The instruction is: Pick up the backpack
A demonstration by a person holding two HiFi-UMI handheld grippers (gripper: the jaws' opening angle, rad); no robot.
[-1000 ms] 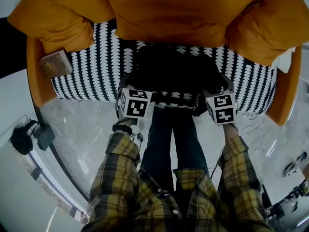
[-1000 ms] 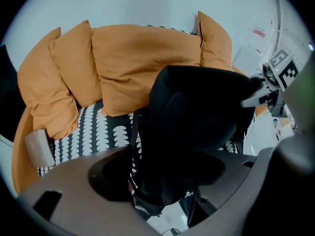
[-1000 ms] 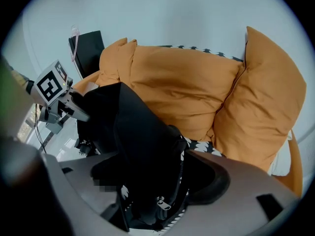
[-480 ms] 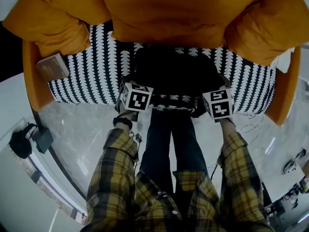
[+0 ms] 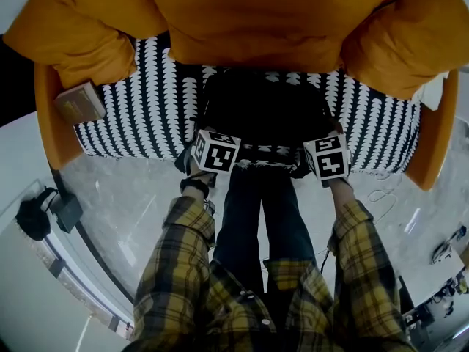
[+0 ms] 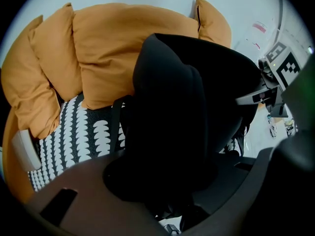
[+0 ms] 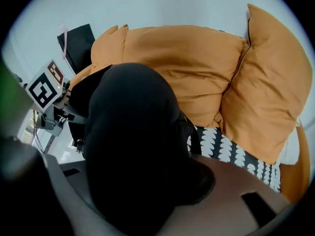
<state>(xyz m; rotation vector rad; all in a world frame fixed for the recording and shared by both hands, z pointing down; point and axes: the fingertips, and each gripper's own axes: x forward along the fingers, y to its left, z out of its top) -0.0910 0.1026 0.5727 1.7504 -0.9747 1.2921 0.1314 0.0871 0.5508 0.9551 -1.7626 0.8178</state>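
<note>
A black backpack (image 5: 267, 112) stands on the black-and-white patterned sofa seat (image 5: 146, 112), in front of the orange back cushions. My left gripper (image 5: 212, 142) is at its front left corner and my right gripper (image 5: 327, 149) at its front right corner, both pointing steeply down. In the left gripper view the backpack's padded side (image 6: 172, 127) fills the gap between the jaws of the left gripper (image 6: 167, 173), which are closing round it. The right gripper view shows the same: the backpack (image 7: 133, 141) bulges between the closing jaws of the right gripper (image 7: 133, 183). The pads are hidden.
Orange cushions (image 5: 256, 20) crowd the sofa's back and both ends. A tan box (image 5: 77, 101) lies on the seat's left end. A dark bag (image 5: 33, 215) sits on the floor at the left and cables (image 5: 381, 196) at the right. The person's legs (image 5: 260, 211) stand before the sofa.
Both grippers have sunk a little and drawn inward against the backpack's front corners. The backpack has stayed in place on the seat.
</note>
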